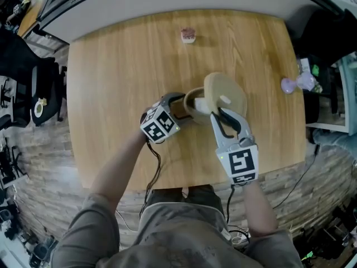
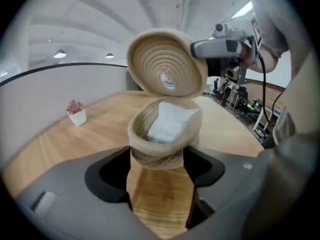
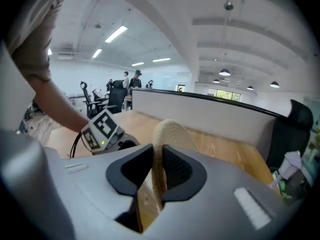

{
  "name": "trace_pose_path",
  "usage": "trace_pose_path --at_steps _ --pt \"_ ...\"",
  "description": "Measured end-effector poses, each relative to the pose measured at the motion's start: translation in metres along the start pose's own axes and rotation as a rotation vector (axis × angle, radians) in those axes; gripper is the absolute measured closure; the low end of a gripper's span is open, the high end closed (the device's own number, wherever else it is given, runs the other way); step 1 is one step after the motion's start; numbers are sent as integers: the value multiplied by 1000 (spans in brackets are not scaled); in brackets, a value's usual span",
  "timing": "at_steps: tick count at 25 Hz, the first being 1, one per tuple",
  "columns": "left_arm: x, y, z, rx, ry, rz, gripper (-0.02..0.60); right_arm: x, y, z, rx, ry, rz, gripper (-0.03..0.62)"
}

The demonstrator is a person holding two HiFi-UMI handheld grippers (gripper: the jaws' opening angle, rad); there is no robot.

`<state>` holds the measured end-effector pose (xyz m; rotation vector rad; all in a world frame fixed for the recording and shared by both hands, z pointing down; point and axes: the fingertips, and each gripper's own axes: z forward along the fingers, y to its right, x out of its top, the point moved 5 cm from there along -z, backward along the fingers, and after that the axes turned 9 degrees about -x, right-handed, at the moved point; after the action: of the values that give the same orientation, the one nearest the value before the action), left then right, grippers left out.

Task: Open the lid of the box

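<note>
Box (image 2: 161, 146) and lid (image 2: 167, 64) are tan coiled fibre, rope-like, rough and matt; the white pad (image 2: 171, 120) inside the box looks soft, cloth or paper, can't tell which. Table (image 1: 111, 94) is light wood grain, smooth, with a slight sheen; the small pot (image 1: 188, 36) at its 12 o'clock is pale and matt. Left gripper (image 2: 159, 176) and right gripper (image 3: 156, 176) have grey matt plastic shells, and the right one's black jaw pads look finely textured.
</note>
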<state>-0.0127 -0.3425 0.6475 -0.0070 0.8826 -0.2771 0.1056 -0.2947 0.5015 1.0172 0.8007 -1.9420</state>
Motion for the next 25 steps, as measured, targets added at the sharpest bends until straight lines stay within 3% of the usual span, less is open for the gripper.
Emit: trace_pose_path --at_steps 4,8,13,17,21,25 --pt "1 1 -21 43 27 -197 256 18 33 -22 -70 53 99 525" --pt "13 7 -57 103 89 -255 270 43 50 -47 -99 118 181 525" --pt "57 24 -115 237 164 -243 349 76 57 -85 -112 232 191 525" --pt "98 40 -167 349 273 -217 353 107 59 -115 -146 311 162 525" --pt "139 50 -222 471 358 -134 353 140 61 -148 -163 400 163 525" --pt "180 65 -272 543 447 -43 379 169 60 -177 -157 475 161 523"
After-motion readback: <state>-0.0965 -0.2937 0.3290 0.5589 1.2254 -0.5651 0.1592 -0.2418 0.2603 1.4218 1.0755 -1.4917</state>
